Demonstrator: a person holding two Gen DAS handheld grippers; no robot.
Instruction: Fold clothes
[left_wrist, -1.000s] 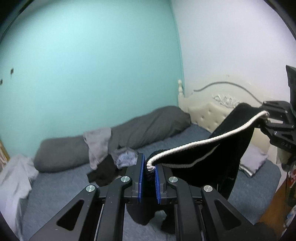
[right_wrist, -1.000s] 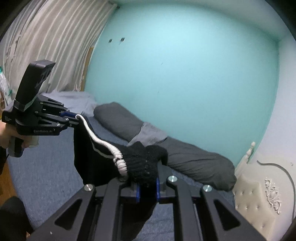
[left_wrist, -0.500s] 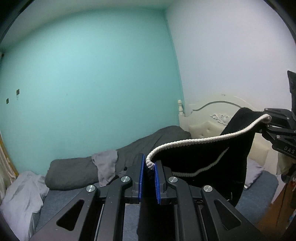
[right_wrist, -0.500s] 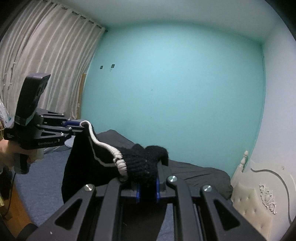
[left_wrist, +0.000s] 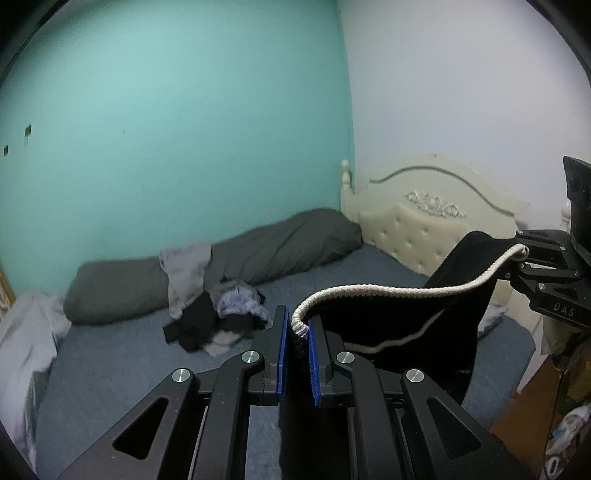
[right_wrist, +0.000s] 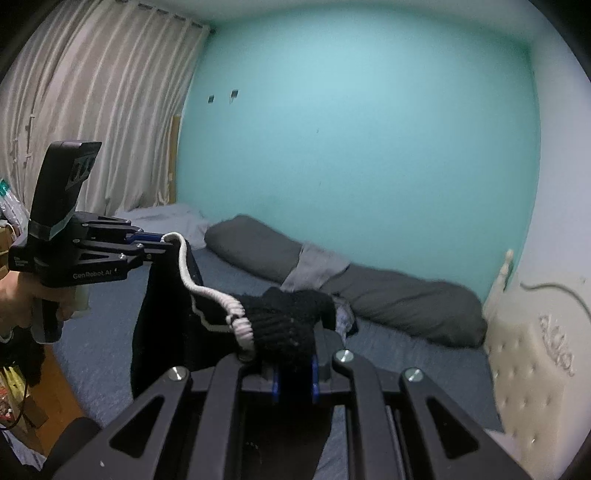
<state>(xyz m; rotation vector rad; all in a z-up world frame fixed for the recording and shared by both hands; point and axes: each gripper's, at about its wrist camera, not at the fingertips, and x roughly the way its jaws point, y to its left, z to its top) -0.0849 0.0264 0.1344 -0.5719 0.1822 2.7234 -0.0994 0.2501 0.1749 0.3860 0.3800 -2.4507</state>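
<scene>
Both tongs hold one black knitted garment (left_wrist: 413, 325) in the air above the bed (left_wrist: 122, 369), stretched between them along its cream corded edge (left_wrist: 388, 291). The left tongs (left_wrist: 297, 354) are closed down to a narrow gap, with the end of the cord and a thickness of black knit pinched between the blue pads (left_wrist: 281, 354). In the right wrist view the right tongs (right_wrist: 293, 380) are likewise clamped on a bunched fold of the same garment, which humps over the top of the pads and hides most of them. The cord sags slightly between the two grips, and the body of the garment hangs below it in a loose dark sheet, clear of the mattress. A thinner pale stripe (left_wrist: 399, 341) runs across the hanging part.

A hand (right_wrist: 22, 299) grips the handle of the left tongs at the left edge of the right wrist view.

On the blue-grey bed cover, a long dark grey pillow (left_wrist: 236, 266) lies against the turquoise wall (left_wrist: 184, 129), with a light grey garment (left_wrist: 184, 273) draped over it. Just in front of that sits a small heap of black and pale clothes (left_wrist: 221, 321). A cream padded headboard (left_wrist: 424, 229) stands at the right end of the bed, and a white sheet (left_wrist: 26, 350) is crumpled at the left. Striped curtains (right_wrist: 92, 110) hang beside the wall.
</scene>
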